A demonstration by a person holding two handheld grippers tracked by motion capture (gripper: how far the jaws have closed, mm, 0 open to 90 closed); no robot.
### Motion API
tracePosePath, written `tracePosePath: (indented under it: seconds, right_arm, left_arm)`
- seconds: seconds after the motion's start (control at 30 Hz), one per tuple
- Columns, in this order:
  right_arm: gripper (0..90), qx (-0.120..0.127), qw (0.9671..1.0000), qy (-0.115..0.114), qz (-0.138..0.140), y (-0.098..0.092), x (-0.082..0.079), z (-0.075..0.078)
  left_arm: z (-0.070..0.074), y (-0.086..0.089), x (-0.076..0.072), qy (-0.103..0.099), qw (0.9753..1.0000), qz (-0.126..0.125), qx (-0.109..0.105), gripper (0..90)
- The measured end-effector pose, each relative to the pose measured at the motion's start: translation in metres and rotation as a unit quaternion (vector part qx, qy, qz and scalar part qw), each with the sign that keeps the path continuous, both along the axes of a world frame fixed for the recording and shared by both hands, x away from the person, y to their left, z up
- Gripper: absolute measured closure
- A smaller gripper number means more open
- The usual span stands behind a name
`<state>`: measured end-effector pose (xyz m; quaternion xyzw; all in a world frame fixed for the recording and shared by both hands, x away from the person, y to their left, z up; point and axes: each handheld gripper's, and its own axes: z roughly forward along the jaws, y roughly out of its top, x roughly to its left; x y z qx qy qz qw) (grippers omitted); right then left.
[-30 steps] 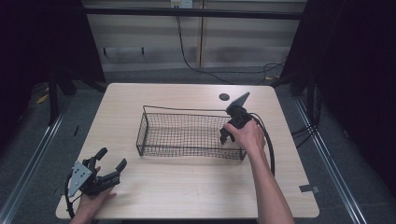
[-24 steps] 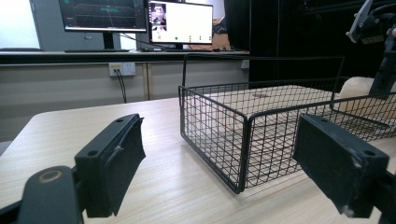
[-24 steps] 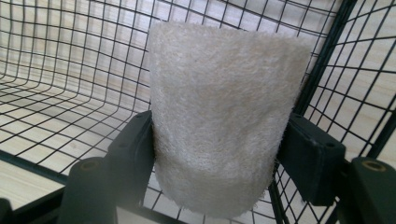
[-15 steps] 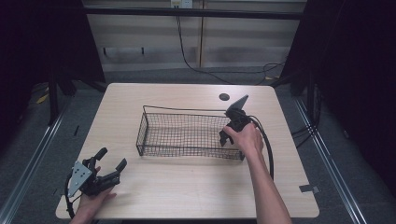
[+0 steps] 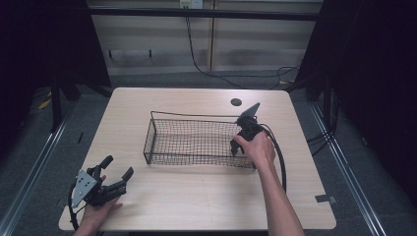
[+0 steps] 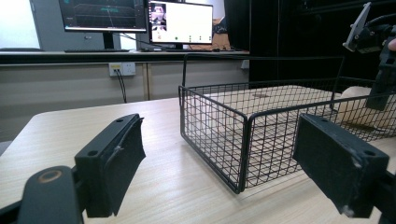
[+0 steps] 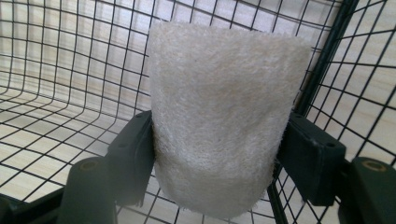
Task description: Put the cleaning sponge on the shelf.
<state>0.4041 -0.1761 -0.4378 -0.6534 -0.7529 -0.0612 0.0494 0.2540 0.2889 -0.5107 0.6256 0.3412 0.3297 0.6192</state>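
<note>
Right tongs (image 7: 217, 154) are down inside the wire basket (image 5: 196, 142), at its right end, and they have a cream towel roll (image 7: 219, 116) pinched between both jaws. In the right gripper view the jaws press in on either side of the fuzzy roll, which stands up between them close against the basket's corner post and mesh wall. From the high view the right hand (image 5: 256, 147) grips the tool at the basket's near right corner, cable trailing back along the forearm. The basket itself sits in the middle of the desk (image 5: 196, 196), long side running left to right.

Over at the near left corner of the desk, the left tongs (image 5: 117, 173) rest low in the left hand (image 5: 96, 211), jaws spread wide with nothing between them. The left gripper view looks across the wood at the basket's left end, well apart from it, with monitors (image 6: 140, 18) glowing behind.
</note>
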Motion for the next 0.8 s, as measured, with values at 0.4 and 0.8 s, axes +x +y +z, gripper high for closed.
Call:
tracePosePath:
  seconds: [0.4, 0.8]
  right_arm:
    - [31.4, -0.006, 0.9999, -0.002, -0.008, 0.0042, 0.0009, -0.0029]
    - [30.2, -0.015, 0.9998, 0.000, -0.009, 0.0071, 0.0013, -0.0049]
  left_arm:
    - [0.0000, 0.0000, 0.0000, 0.000, 1.0000, 0.000, 0.000, 15.9]
    - [0.0000, 0.0000, 0.0000, 0.000, 1.0000, 0.000, 0.000, 15.9]
